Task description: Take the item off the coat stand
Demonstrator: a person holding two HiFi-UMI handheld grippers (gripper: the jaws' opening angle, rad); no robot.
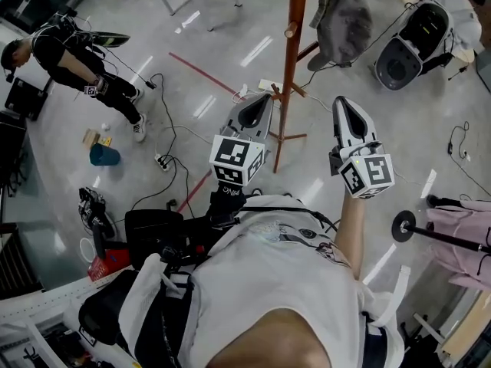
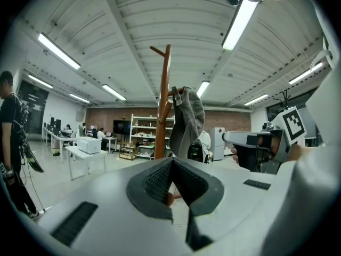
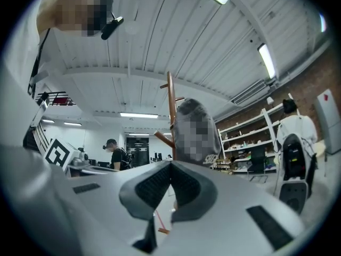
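Observation:
A brown wooden coat stand (image 1: 289, 67) rises from the floor ahead of me. On one of its upper pegs hangs a grey cap (image 1: 345, 18). My left gripper (image 1: 265, 98) is held up just left of the pole, below the cap, jaws shut and empty. To the right of the pole, my right gripper (image 1: 343, 102) is also shut and empty. In the left gripper view the cap (image 2: 189, 119) hangs on the stand (image 2: 162, 105) just beyond the shut gripper (image 2: 171, 164). The right gripper view shows the cap (image 3: 194, 129) partly under a mosaic patch, beyond the shut gripper (image 3: 171, 167).
A person in black (image 1: 77, 60) stands far left. Cables and a power strip (image 1: 163, 161) lie on the floor near a blue bucket (image 1: 103, 155). A white machine (image 1: 414, 41) sits at the upper right. A pink garment (image 1: 460, 232) hangs on another stand at right.

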